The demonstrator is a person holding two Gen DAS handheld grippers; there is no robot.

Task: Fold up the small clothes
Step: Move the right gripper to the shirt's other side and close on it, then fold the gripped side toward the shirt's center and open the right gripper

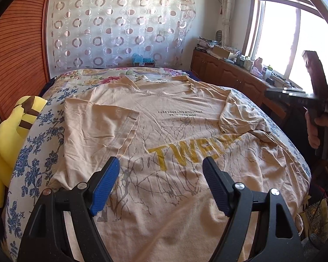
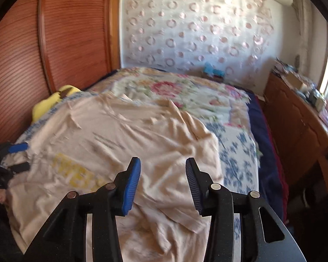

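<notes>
1. Left wrist view showed the beige T-shirt (image 1: 164, 131) lying front-up on the bed (image 1: 32, 163), with both sleeves folded in over the body; its hem ran out of frame below the left gripper (image 1: 160, 168).
2. The yellow word on the chest was partly covered by the folded right-hand sleeve, so only "TWE" could be read; the small black print above it was too fine to make out fully.
3. The left gripper's jaws stood wide apart above the shirt with nothing between them.
4. At the right edge of that view a hand (image 1: 317, 128) held the other tool; it was dark against the window (image 1: 295, 41), and its tips were cut off.
5. The right wrist view was blurred. The right gripper (image 2: 163, 168) had its jaws partly open and empty, with rumpled shirt cloth below them; whether the pads (image 2: 131, 185) touched the cloth could not be told.
6. A yellow plush toy (image 1: 8, 139) was half hidden at the bed's left side against the wooden panel (image 1: 17, 50).
7. The wooden cabinet (image 1: 229, 74) under the window carried clutter too small to identify.
</notes>
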